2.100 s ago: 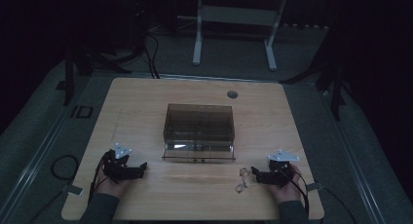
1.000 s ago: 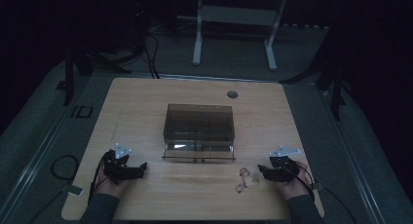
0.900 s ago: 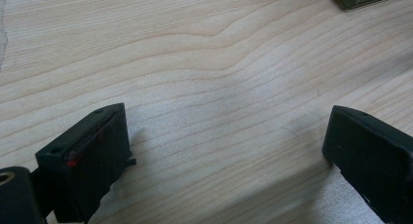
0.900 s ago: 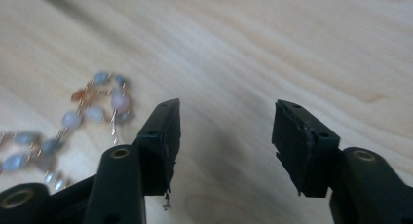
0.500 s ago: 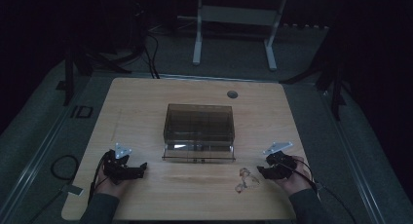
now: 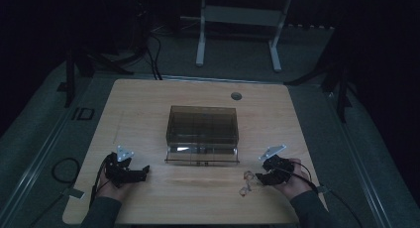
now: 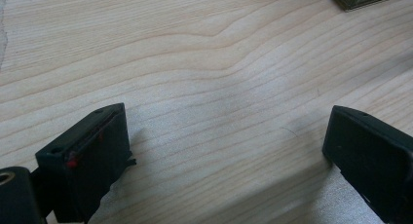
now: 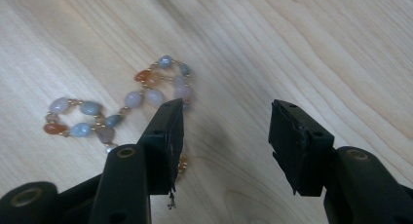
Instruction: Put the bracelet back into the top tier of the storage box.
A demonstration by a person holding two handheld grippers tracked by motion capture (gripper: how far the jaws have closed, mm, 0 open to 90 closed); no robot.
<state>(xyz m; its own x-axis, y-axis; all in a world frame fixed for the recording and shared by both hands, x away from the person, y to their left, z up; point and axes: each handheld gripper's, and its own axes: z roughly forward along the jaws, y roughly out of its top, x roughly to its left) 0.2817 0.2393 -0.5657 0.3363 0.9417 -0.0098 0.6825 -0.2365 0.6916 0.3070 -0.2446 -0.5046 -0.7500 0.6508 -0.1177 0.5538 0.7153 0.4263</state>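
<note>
Near the front right corner of the pale wooden table (image 6: 148,109), my right gripper (image 8: 224,131) hovered just above a beaded bracelet of grey, white and orange stones on a gold chain (image 8: 117,107). Its jaws stood about half spread after narrowing a little, and nothing lay between them; the bracelet sat twisted into a loose figure of eight to the left of the gap, with part of the chain hidden behind the left jaw. From the high view the bracelet (image 6: 246,182) lay just beside that gripper (image 6: 260,177), well apart from the smoky translucent plastic box (image 6: 203,124) at the table's middle.

To take it cleanly, I judged I had to shift the gripper sideways toward the beads until a strand crossed the gap, lower until the pads nearly touched the wood, then close slowly. Pinching where two strands met looked safest, since a single bead could roll out. Closing from where I was would have caught only air.

My left gripper (image 7: 224,156) rested low over bare wood with its jaws spread wide and empty.
</note>
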